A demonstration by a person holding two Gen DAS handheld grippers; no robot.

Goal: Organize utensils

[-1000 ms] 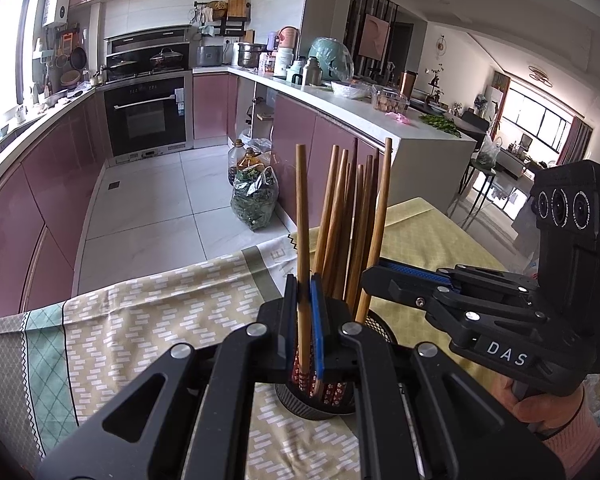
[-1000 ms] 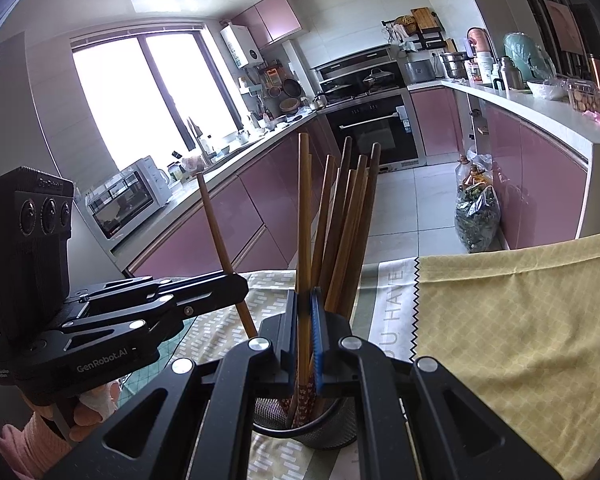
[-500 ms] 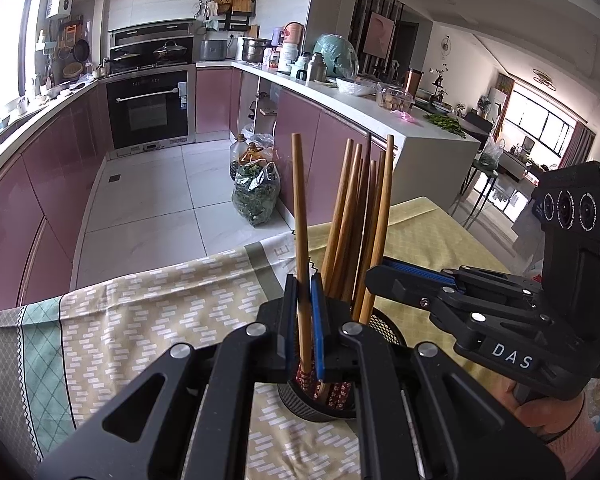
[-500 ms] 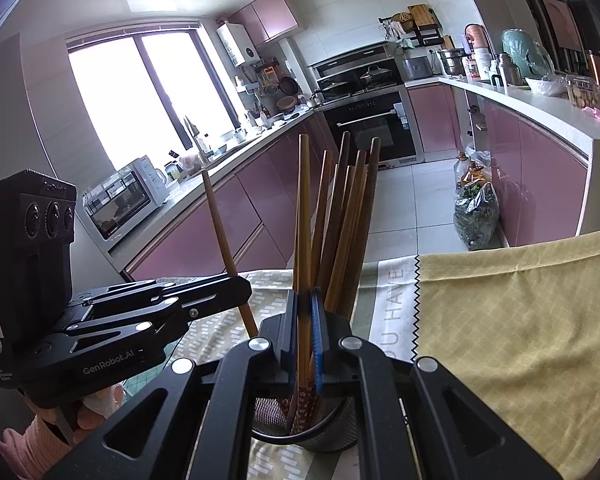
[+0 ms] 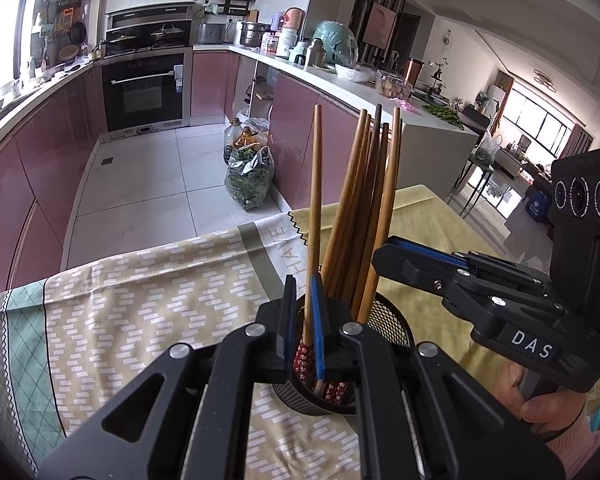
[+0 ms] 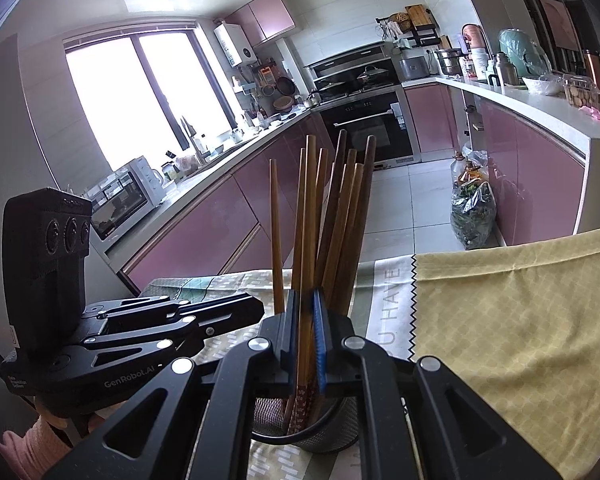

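Left claw (image 5: 303, 312) and right claw (image 6: 307, 332) each seemingly pinch 1 chopstick (image 5: 313, 216) in holder (image 5: 392, 320).

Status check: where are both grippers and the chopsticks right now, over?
Left gripper shut on one brown wooden chopstick. Right gripper shut on another wooden chopstick. Both sticks' lower ends inside black mesh holder with the rest. Nothing blocking.
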